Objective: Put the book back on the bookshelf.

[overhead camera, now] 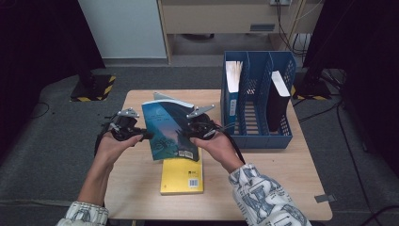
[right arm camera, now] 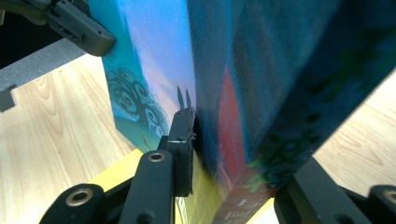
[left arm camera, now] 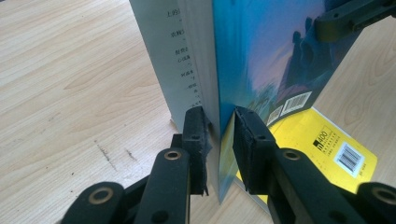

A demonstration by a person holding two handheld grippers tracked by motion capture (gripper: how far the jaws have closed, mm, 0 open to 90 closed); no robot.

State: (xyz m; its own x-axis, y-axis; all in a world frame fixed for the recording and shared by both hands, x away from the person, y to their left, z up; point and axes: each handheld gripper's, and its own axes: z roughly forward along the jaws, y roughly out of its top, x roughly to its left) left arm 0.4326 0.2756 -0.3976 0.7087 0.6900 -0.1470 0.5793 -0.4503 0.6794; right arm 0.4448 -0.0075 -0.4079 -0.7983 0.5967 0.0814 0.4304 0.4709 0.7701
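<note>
High view, frame centre: we are holding the blue book [overhead camera: 168, 129] over the yellow book [overhead camera: 182, 176], left gripper [overhead camera: 145, 135] and right gripper [overhead camera: 187, 132] both clamping it. Left gripper view: jaws pinching its page edge. Right gripper view: jaws gripping its spine.

A yellow book [overhead camera: 182, 176] lies flat on the wooden table [overhead camera: 282, 179]; a blue file rack [overhead camera: 256, 101] (two books upright) stands behind.

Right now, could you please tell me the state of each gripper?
Left gripper: closed on the edge of the blue book.
Right gripper: closed on the blue book's spine side, held above the table.
</note>
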